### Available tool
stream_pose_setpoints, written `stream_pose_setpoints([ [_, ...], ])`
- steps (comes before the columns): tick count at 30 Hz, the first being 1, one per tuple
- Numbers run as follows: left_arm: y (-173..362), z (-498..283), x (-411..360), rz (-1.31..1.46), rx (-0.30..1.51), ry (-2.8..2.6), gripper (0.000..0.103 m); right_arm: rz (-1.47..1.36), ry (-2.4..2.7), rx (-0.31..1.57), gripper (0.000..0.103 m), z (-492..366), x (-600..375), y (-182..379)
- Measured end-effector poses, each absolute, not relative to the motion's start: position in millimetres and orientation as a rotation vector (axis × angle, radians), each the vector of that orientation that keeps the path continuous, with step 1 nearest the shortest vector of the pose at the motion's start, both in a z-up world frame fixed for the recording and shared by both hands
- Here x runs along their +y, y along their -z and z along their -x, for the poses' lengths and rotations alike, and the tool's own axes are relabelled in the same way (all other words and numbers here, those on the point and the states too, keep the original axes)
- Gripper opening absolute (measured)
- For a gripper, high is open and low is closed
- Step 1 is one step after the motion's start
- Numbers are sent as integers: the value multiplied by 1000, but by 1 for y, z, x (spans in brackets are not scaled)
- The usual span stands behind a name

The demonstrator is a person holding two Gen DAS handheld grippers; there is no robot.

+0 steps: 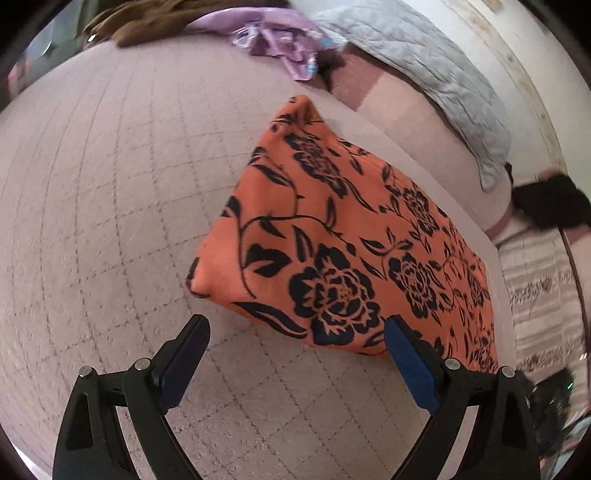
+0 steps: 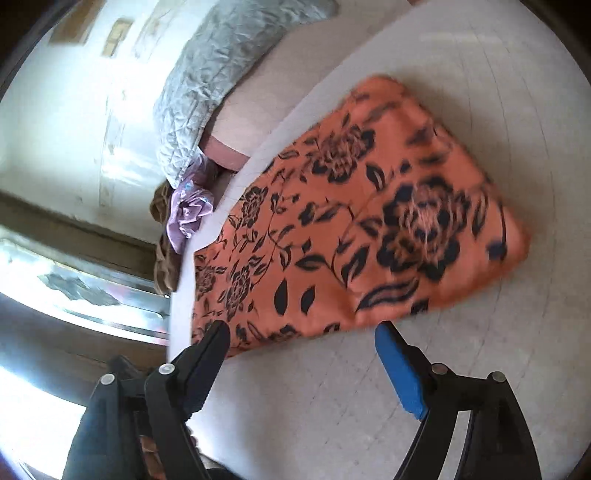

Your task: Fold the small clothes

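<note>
Orange floral garment (image 1: pixel 332 236) lies flat on the pale quilted mat (image 1: pixel 110 221), already reduced to a roughly rectangular packet; black rose print faces up. One long edge runs along the mat's border, so the packet sits at the mat's side rather than its centre, probably so folding was done close to the person. Corners look squared in the left wrist view; the right wrist view is motion-blurred at the near end, so crease quality there cannot be judged.

Left gripper (image 1: pixel 295 332) hovers above the mat with its jaws spread wide, nothing between them; its blue-padded finger sits just over the packet's near edge. Right gripper (image 2: pixel 303 332) likewise spread and empty, with its dark finger over the opposite near corner of the cloth (image 2: pixel 351 229). Both approach from the same short end, which suggests either a last fold lengthwise or a lift of the finished packet; I cannot tell which.

Beyond the mat: a crumpled lilac garment (image 1: pixel 280 48) and a brown garment (image 1: pixel 147 22) at its far edge, likely the waiting pile. A grey quilted pillow (image 1: pixel 424 85) lies against the wall, well apart.
</note>
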State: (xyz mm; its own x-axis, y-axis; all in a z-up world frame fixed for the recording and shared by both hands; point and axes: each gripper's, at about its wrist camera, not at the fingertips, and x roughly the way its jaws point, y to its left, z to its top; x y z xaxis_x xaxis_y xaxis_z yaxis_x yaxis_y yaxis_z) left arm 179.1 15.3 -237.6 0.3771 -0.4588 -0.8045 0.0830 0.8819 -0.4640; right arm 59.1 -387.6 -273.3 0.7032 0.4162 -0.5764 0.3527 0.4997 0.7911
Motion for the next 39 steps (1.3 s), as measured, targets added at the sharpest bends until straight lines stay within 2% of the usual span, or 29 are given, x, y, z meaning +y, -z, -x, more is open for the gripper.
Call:
stream_pose_setpoints([
  [5,254,-184,20,562,1203,355,95,-1188,33,842,84,-57,-396,293],
  [12,258,-196,27,722,1113,267,95,-1415,139,758,83,-53,-423,324],
  [17,261,-206,24,778,1021,198,93,-1460,160,691,84,-65,-433,329],
  [18,261,-206,22,780,1006,187,89,-1467,163,681,84,-68,-436,330],
  [20,262,-209,17,755,994,149,65,-1467,160,660,84,-73,-441,330],
  [22,265,-213,13,721,992,121,55,-1460,156,629,82,-82,-445,330],
  [23,265,-214,12,714,988,117,52,-1464,158,619,81,-85,-447,331],
  [25,265,-217,9,698,978,114,46,-1462,168,603,73,-94,-448,332],
  [28,266,-218,11,693,977,124,35,-1355,230,649,53,-111,-442,329],
  [29,265,-218,12,709,979,133,31,-1306,257,674,30,-114,-440,326],
  [30,264,-218,13,710,980,139,30,-1253,281,710,23,-115,-439,326],
  [33,254,-210,15,673,963,153,25,-1156,293,720,16,-115,-434,314],
  [39,224,-181,20,604,903,215,23,-986,300,638,15,-103,-416,277],
])
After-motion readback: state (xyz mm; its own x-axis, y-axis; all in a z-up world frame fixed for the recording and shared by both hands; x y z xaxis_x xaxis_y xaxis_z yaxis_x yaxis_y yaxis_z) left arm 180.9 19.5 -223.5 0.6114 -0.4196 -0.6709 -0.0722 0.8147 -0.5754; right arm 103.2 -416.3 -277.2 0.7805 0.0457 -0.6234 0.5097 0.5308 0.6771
